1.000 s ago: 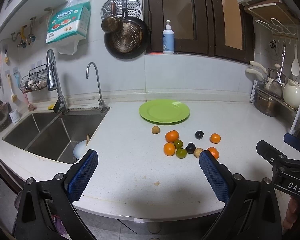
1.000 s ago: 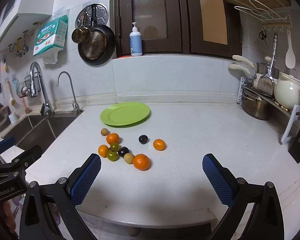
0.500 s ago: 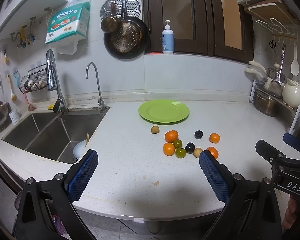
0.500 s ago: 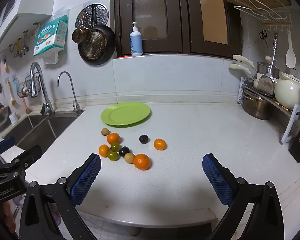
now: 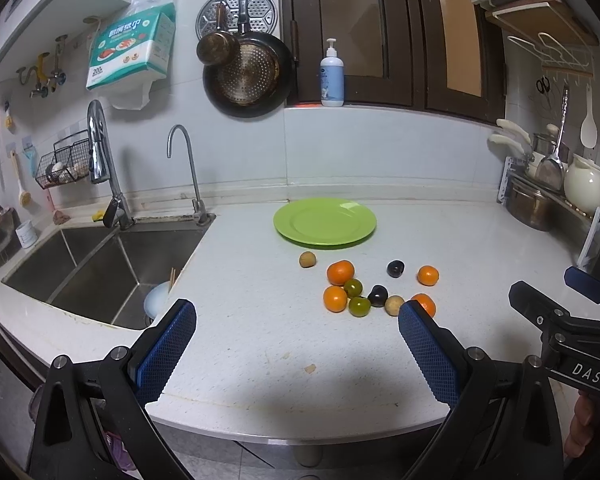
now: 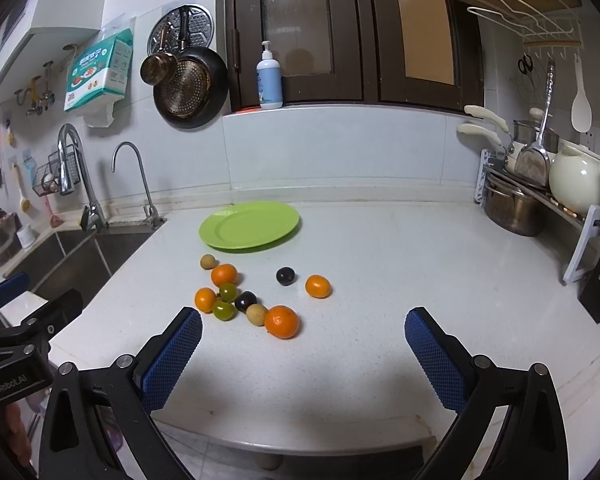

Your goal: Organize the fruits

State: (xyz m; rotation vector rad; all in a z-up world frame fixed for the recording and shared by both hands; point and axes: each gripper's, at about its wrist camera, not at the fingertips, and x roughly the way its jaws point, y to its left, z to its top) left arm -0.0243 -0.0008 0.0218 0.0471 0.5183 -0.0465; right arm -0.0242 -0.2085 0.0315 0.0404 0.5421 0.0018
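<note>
Fruits [image 6: 247, 298] lay loose on the white counter [image 6: 372, 280], just in front of the green plate [image 6: 249, 225], which carried nothing. Four oranges, two green fruits, two dark ones and two small brown ones made up the group; the nearest orange [image 6: 282, 321] was touching a brown fruit.

The left gripper [image 5: 296, 344] and the right gripper [image 6: 304, 344] were both spread wide and grasped nothing, each held above the front edge of the counter, apart from the fruits. By my judgement the task was at its very beginning: no fruit was on the plate yet. The next move probably called for lowering one gripper around a single fruit, perhaps the nearest orange, without pushing its round neighbours so that they roll.

Readable writing: "DAS" on the right gripper body in the left view, "GenRobot.AI" on the left gripper body in the right view, and "200" on the tissue pack [image 5: 130, 50] on the wall. Its other characters were too small for me.
</note>
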